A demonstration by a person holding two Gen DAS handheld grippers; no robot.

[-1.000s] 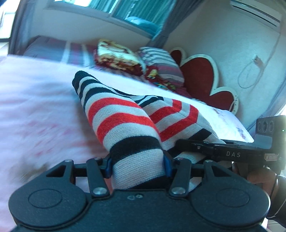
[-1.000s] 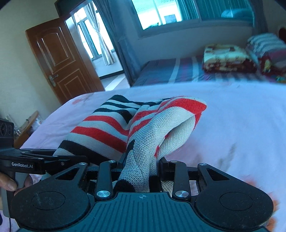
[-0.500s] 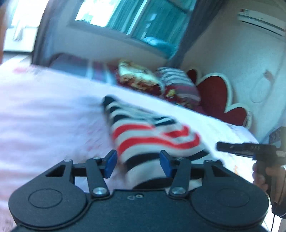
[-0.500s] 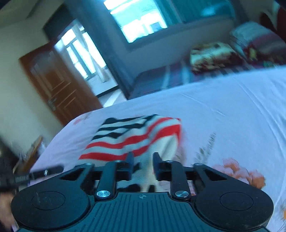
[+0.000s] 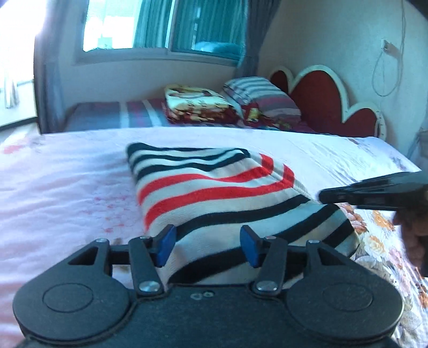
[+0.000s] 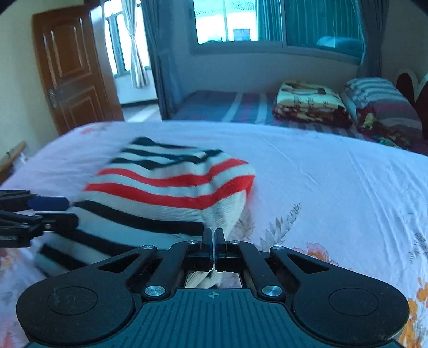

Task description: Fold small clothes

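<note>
the striped knit garment lies folded on the pink floral bedsheet, black stripes at its far and near ends, red stripes across the middle, its near end reaching under the left gripper. that claw is spread: the blue pads stand apart above the cloth, and none of the knit is pinched between them. the right gripper has its jaws pressed together, having just been closing; the garment's white corner lies just beyond and to the left of the tips, and a scrap of pale cloth shows below the linkage, but nothing is visibly held between the tips.

in the left wrist view the right gripper enters from the right edge as a dark blurred bar just beside the garment's right side, with part of a hand under it. in the right wrist view the left gripper reaches in from the left edge, its blue pad showing against the near black stripes.

beyond the sheet lies a second bed with a striped cover, a folded patterned blanket and a striped pillow on it. a red heart-shaped headboard stands against the wall, a cable hanging above it. a window with teal curtains sits behind, and a brown wooden door stands to the left.
</note>
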